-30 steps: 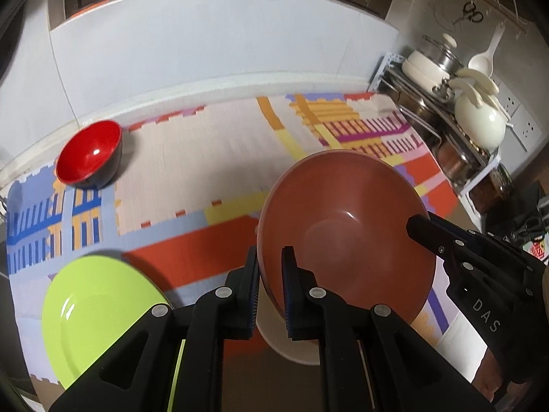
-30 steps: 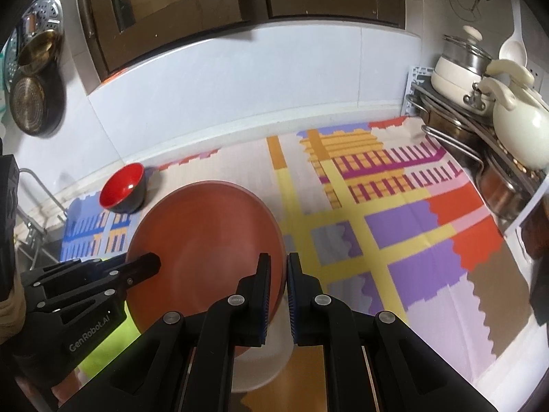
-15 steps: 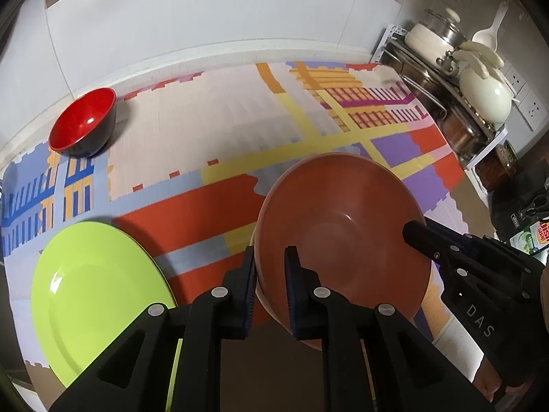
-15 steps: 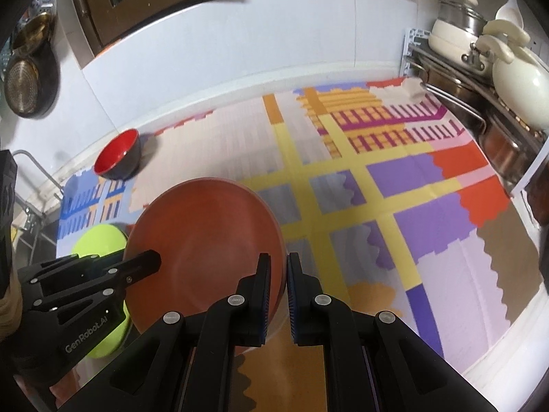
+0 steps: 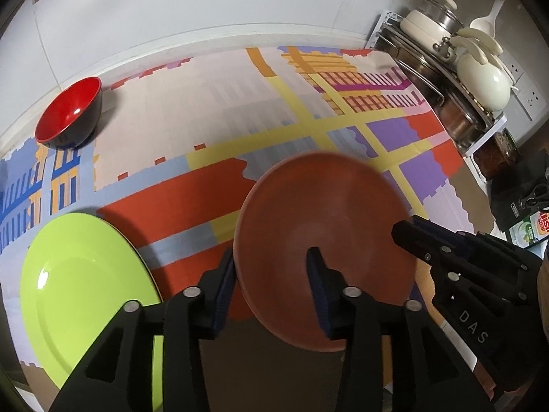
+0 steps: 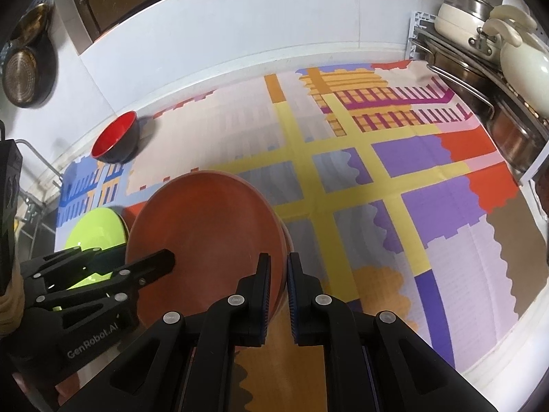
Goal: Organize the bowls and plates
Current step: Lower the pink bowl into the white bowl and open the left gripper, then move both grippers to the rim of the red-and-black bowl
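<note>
brown plate (image 5: 326,240) lower and nearer the patterned cloth (image 5: 240,103) than a second ago, with more of the green plate (image 5: 82,285) in view at the left; pale dish seen beneath the brown plate a second ago no longer visible. left gripper (image 5: 271,274) clamped on the plate's near-left rim a second ago, now opening: fingers apart, rim between them, pads not seen pressing on it. right gripper (image 6: 278,281) clenched on the plate's near-right rim, pads tight on both faces of the edge, unchanged. brown plate round, no long axis to report; hollow side facing up, empty, slightly tilted with far rim higher; contact with the cloth not determinable, though its shadow lies close under it. second brown edge visible just under the right rim in the right wrist view; nature unclear. green plate flat on the cloth at near left, empty, just beside the brown plate, not touching. red bowl (image 5: 68,113) upright at the far-left edge of the cloth by the white wall, empty, black outside, well apart from both plates. rack (image 5: 446,79) at far right holding cream and steel pots; contents hidden.
</note>
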Action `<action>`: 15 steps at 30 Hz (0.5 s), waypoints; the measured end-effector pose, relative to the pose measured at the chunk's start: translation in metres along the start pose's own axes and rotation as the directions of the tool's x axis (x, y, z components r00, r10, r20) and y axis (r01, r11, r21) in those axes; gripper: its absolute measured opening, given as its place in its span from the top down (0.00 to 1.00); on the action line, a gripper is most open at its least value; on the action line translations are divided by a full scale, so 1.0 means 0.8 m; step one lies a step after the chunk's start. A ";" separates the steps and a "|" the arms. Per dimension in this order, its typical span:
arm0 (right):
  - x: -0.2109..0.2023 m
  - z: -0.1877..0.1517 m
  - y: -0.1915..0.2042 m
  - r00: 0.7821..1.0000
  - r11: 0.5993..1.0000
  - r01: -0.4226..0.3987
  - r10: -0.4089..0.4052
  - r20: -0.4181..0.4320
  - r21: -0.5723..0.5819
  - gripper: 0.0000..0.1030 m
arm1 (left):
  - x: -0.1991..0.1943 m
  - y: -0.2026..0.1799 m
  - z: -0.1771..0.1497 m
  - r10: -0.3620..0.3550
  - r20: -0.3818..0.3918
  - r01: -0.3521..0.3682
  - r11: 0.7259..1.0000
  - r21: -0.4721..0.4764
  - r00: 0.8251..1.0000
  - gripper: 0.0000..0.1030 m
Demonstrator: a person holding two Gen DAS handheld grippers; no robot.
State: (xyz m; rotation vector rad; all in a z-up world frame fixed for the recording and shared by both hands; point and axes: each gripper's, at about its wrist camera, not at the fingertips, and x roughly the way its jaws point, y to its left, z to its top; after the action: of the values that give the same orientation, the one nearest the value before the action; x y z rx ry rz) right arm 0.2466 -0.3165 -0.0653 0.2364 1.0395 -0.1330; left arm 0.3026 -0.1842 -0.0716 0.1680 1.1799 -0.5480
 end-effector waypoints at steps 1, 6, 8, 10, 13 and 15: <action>0.001 0.000 0.000 1.000 1.000 0.003 -0.003 -0.003 -0.004 0.88 | 0.001 0.001 0.000 0.001 -0.003 -0.001 1.000 -0.001 1.000 0.57; 0.001 -0.001 0.003 1.000 1.000 0.019 -0.019 0.002 -0.025 0.70 | -0.002 0.003 -0.001 0.006 0.005 -0.006 1.000 -0.003 1.000 0.52; -0.002 -0.001 0.004 1.000 0.999 0.026 -0.026 0.009 -0.034 0.70 | -0.005 0.003 -0.002 0.007 0.012 -0.007 1.000 -0.002 1.000 0.50; -0.005 0.001 0.005 1.000 0.999 0.023 -0.023 0.016 -0.036 0.70 | -0.010 0.005 -0.002 0.005 0.022 -0.005 1.000 -0.003 1.000 0.49; -0.010 0.003 0.007 1.000 0.999 0.019 -0.018 0.025 -0.037 0.70 | -0.020 0.008 -0.001 0.017 0.047 -0.016 1.000 -0.008 0.999 0.49; -0.013 0.004 0.011 0.999 0.999 0.015 -0.014 0.030 -0.043 0.70 | -0.027 0.011 0.000 0.029 0.063 -0.028 1.000 -0.009 0.998 0.49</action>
State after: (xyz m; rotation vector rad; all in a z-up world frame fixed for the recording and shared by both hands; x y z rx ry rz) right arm 0.2462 -0.3090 -0.0537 0.1871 1.0135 -0.1264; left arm 0.3010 -0.1694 -0.0531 0.1595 1.1170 -0.5203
